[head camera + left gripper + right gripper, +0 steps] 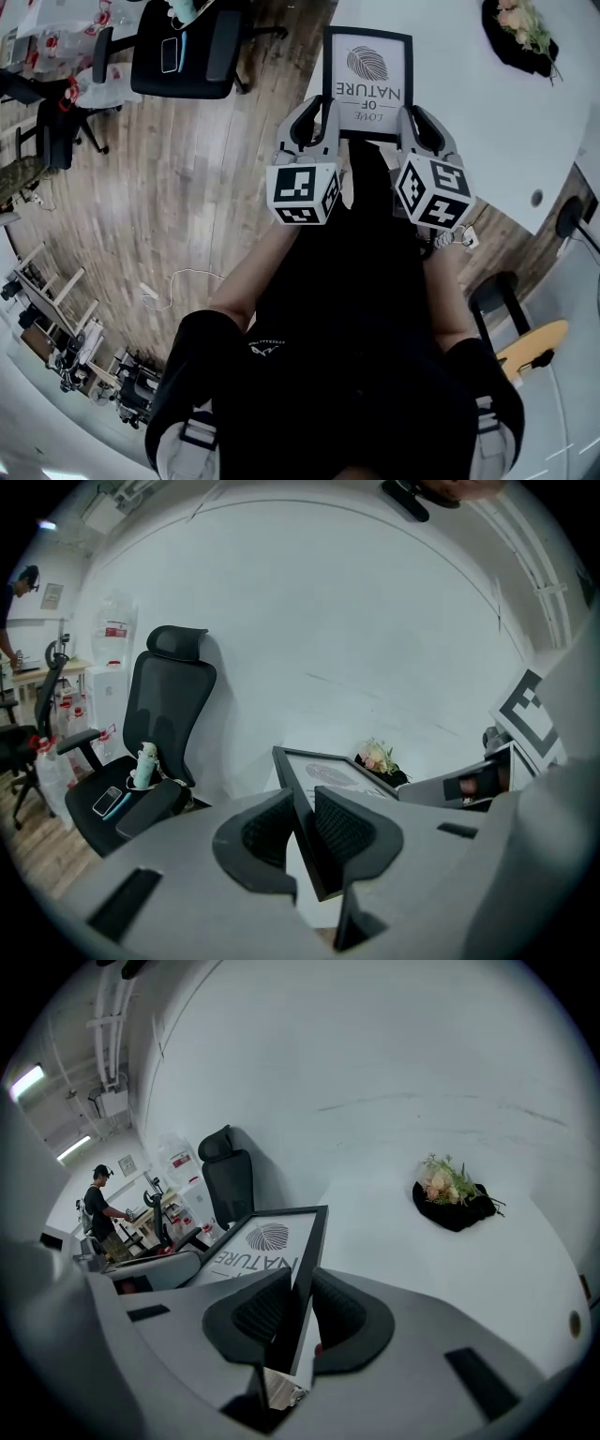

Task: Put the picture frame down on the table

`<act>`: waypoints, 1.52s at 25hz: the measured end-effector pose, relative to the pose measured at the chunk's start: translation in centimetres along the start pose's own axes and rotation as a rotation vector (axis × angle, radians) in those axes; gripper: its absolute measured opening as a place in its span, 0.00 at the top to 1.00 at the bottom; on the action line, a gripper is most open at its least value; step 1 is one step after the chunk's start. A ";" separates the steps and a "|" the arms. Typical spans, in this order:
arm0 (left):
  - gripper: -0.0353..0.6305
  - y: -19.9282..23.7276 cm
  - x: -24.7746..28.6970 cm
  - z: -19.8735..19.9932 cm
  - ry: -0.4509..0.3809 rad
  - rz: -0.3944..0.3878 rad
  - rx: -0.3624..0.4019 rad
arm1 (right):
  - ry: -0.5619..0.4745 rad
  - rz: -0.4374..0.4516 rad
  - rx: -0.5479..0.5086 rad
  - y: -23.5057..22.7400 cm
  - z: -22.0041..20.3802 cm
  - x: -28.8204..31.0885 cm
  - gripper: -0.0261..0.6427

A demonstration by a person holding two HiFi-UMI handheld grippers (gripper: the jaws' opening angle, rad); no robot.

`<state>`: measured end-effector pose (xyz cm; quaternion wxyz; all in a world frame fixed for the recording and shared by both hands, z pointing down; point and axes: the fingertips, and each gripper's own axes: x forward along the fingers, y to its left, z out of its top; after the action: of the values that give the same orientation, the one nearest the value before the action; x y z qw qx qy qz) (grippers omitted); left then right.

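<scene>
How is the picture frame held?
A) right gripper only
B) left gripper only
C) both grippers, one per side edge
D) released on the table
C: the left gripper and right gripper each clamp a side edge of the picture frame.

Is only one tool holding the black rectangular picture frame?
No, the left tool and right tool each clamp one side of the black picture frame.

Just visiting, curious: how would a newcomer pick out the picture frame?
Find the big white table; at its near edge the left tool and right tool each grip one side of the picture frame. It's a flat black-bordered rectangle with a leaf print and lettering, unlike the dark flower bundle farther off.
</scene>
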<state>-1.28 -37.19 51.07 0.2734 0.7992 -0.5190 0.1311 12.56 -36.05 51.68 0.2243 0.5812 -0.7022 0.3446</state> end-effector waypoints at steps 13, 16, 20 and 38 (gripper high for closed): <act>0.83 1.4 5.2 -2.5 0.056 0.081 -0.050 | 0.107 0.038 -0.028 -2.6 -0.3 6.2 0.86; 0.83 1.9 6.1 -3.4 0.076 0.085 -0.055 | 0.130 0.035 -0.028 -2.9 -1.0 7.3 0.86; 0.83 2.1 7.0 -4.4 0.099 0.090 -0.055 | 0.151 0.030 -0.026 -3.5 -1.6 8.3 0.86; 0.83 3.2 10.3 -8.3 0.211 0.119 -0.054 | 0.263 0.031 -0.020 -5.3 -4.3 12.3 0.86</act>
<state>0.89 -41.22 63.93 0.3398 0.7411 -0.5372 0.2162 14.58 -41.48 64.52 0.3151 0.5176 -0.6790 0.4143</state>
